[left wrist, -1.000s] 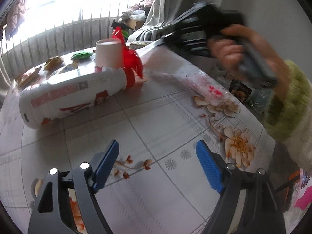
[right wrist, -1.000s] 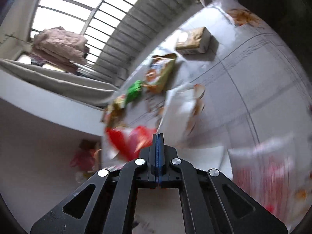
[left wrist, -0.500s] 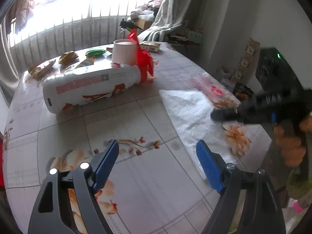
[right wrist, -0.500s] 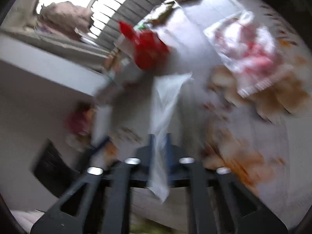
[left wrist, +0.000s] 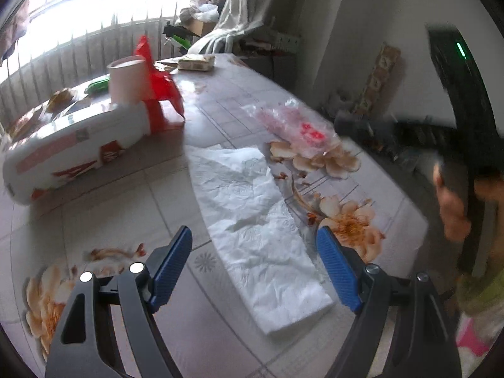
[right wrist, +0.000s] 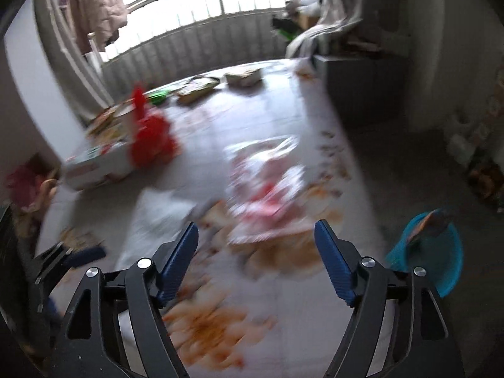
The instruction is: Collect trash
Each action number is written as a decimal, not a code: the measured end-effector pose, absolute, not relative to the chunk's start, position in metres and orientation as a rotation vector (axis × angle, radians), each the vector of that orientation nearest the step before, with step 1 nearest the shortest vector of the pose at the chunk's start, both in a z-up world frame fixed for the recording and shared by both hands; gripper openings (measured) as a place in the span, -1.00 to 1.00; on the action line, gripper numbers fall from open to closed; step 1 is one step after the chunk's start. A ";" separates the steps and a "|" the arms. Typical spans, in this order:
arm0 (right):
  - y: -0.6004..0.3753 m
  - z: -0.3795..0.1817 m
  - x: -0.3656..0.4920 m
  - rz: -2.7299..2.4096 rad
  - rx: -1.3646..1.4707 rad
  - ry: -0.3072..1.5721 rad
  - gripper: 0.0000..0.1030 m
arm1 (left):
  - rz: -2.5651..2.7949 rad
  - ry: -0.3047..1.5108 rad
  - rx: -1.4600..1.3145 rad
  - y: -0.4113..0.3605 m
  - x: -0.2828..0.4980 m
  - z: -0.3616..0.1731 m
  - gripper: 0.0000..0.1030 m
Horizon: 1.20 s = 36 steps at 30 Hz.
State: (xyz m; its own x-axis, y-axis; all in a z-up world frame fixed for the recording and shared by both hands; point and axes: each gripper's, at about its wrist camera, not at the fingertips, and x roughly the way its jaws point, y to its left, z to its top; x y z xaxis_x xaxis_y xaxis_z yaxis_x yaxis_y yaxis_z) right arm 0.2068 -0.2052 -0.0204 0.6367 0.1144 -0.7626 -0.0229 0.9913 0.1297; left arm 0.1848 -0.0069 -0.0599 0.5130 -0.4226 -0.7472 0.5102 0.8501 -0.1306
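A crumpled white tissue (left wrist: 252, 220) lies flat on the flowered table (left wrist: 104, 208). My left gripper (left wrist: 253, 233) hovers over its near half, open and holding nothing. Beyond the tissue sits a clear plastic wrapper (left wrist: 296, 126) with red print. In the right wrist view that wrapper (right wrist: 267, 182) lies ahead of my right gripper (right wrist: 255, 230), whose jaws are opening with nothing between them. The tissue (right wrist: 163, 214) is to its left. A hand (left wrist: 453, 208) holding the blurred right gripper shows at the right edge of the left wrist view.
A white bottle (left wrist: 72, 154) lies on its side at the left, with a red bag (left wrist: 160, 94) and a pink cup (left wrist: 127, 78) behind it. Several snack packets sit at the far edge. A blue bin (right wrist: 431, 252) stands on the floor at the right.
The right gripper was shut a second ago and had the tissue between its jaws half a second ago. The jaws now stand apart and the tissue lies on the table. The left gripper shifted toward the tissue.
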 end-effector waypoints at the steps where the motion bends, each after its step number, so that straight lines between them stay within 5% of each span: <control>1: -0.207 -0.024 0.212 0.077 0.114 0.876 0.52 | -0.561 0.873 0.138 -0.012 0.186 -0.064 0.54; 10: -0.198 -0.053 0.257 0.072 0.089 0.941 0.63 | -0.546 0.856 0.304 -0.036 0.184 -0.075 0.50; 13: -0.187 -0.062 0.259 0.083 0.036 0.954 0.62 | -0.543 0.855 0.303 -0.035 0.185 -0.073 0.33; 24: -0.193 -0.063 0.249 0.078 0.017 0.922 0.09 | -0.541 0.845 0.330 -0.036 0.195 -0.071 -0.64; 25: -0.193 -0.063 0.249 0.076 0.023 0.919 0.06 | -0.542 0.846 0.330 -0.036 0.197 -0.070 -0.68; 27: -0.196 -0.061 0.246 0.069 0.032 0.915 -0.48 | -0.541 0.852 0.324 -0.036 0.202 -0.070 -0.77; 36: -0.214 -0.055 0.241 0.108 0.180 0.908 -0.67 | -0.536 0.797 0.331 -0.035 0.203 -0.049 -0.85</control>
